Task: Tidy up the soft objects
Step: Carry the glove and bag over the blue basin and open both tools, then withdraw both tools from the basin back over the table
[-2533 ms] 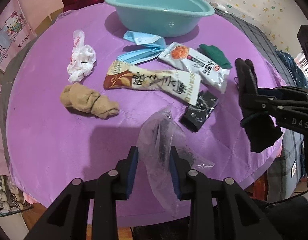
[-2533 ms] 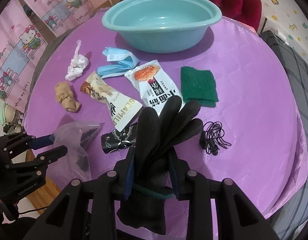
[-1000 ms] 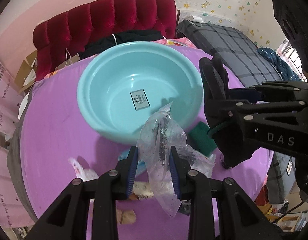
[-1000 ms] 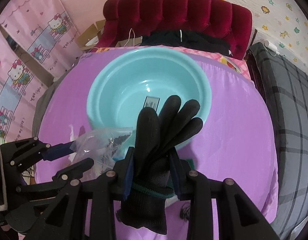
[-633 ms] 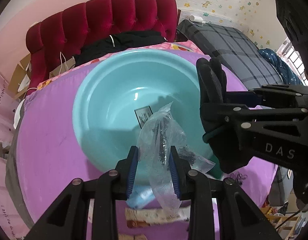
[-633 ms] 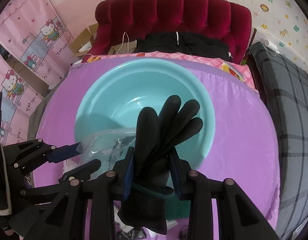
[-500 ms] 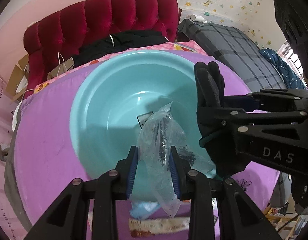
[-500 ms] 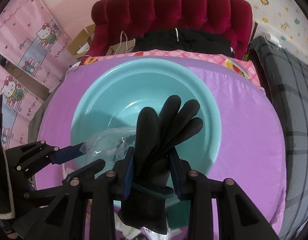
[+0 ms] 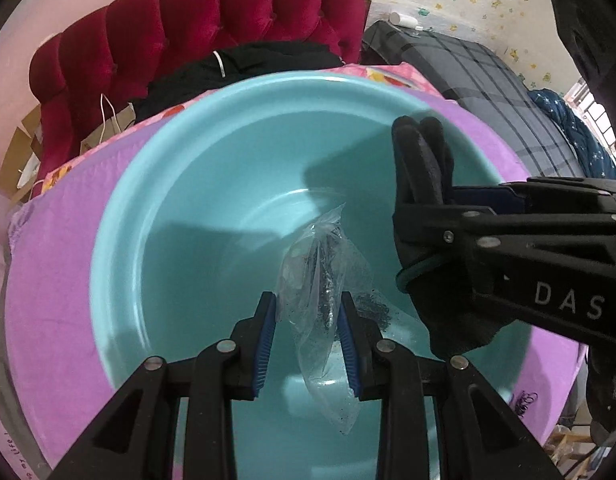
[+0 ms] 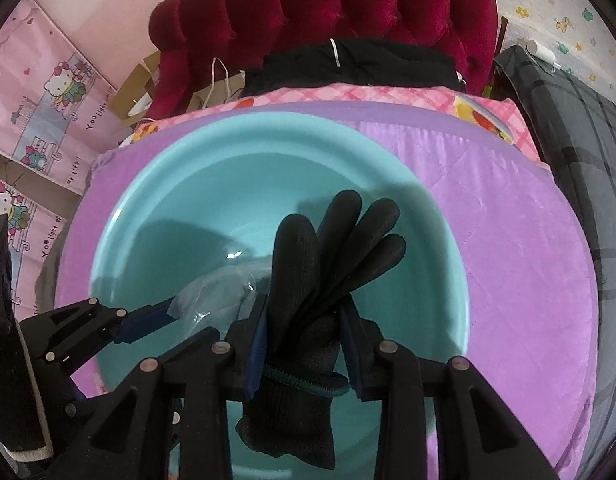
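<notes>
Left tongs (image 9: 308, 332): narrow, the blue pads pinching a clear plastic bag (image 9: 324, 288) between them; pointing steeply down over the inside of the basin.
Right tongs (image 10: 304, 336): narrow, clamped on a black glove (image 10: 320, 280) at the palm, just above its green-edged cuff; also pointing down into the basin.
Plastic bag: crumpled and see-through, with dark specks inside; it sticks up past the pads and hangs below them, in the air above the basin floor. In the right view (image 10: 216, 292) it shows just beside the glove, on the glove's left.
Glove: fingers spread and pointing away from the tongs, the cuff hanging loose under the pads. In the left view (image 9: 424, 200) it is seen edge-on at the right, over the basin's right side.
Two tongs together: side by side, close but apart, both above the basin's opening.
Basin (image 10: 156, 216): round, teal; whether anything lies in the bottom cannot be told. It sits on a purple quilted cloth (image 10: 508, 240).
Cloth: covers a round table; a tangle of black cord (image 9: 522, 400) lies on it at the right.
Behind the table: a red tufted sofa back (image 10: 328, 4) with a black garment (image 10: 348, 60) laid on it.
</notes>
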A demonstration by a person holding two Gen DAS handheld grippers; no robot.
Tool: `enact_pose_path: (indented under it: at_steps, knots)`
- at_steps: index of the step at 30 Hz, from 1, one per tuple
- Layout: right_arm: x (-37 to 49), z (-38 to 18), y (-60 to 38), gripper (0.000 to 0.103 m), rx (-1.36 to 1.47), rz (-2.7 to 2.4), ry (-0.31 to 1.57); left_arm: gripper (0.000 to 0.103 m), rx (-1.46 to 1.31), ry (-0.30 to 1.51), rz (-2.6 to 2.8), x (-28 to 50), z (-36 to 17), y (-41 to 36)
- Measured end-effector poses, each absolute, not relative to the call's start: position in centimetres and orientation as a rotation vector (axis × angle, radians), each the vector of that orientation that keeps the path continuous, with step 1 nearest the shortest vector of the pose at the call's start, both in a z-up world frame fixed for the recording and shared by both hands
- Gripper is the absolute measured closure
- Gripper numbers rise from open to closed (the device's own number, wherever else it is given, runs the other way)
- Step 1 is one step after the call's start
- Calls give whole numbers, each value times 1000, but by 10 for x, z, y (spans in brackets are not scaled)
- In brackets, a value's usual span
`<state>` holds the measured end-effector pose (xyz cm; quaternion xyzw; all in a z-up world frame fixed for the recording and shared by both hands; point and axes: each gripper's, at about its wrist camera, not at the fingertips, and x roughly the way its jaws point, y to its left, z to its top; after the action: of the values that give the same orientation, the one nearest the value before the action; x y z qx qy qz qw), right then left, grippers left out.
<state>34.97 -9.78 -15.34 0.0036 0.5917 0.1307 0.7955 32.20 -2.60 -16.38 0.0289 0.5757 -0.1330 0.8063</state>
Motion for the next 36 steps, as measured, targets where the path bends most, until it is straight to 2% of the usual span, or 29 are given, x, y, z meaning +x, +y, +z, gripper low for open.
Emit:
enact_pose_path:
  at_steps: [10,18,21,22,23,24,28,31,36]
  knots:
    - [356,-177,-98,64,12,270,1301,70,95,1241,-290,325,-182,-36]
    - [352,-164,-99,60,25,279,1272,69,97,1217,-284,320,-170,-34]
    - [350,-156,-100,53,27,272,1254,54,97,1204,-275,318,-163,-33]
    - [349,-153,-101,47,28,267,1246,37,93,1195,-275,317,-160,-33]
    - [347,-151,-102,43,29,264,1240,23,90,1190,-276,315,-158,-31]
    - [346,-148,-102,40,32,262,1232,18,86,1179,-274,314,-155,-30]
    - [342,-137,-102,17,24,251,1200,0,86,1135,-236,311,-144,-26]
    - [336,-132,-102,2,6,227,1184,0,76,1114,-209,305,-137,-20]
    - [322,-126,-105,0,-16,222,1173,0,86,1119,-198,291,-134,-16]
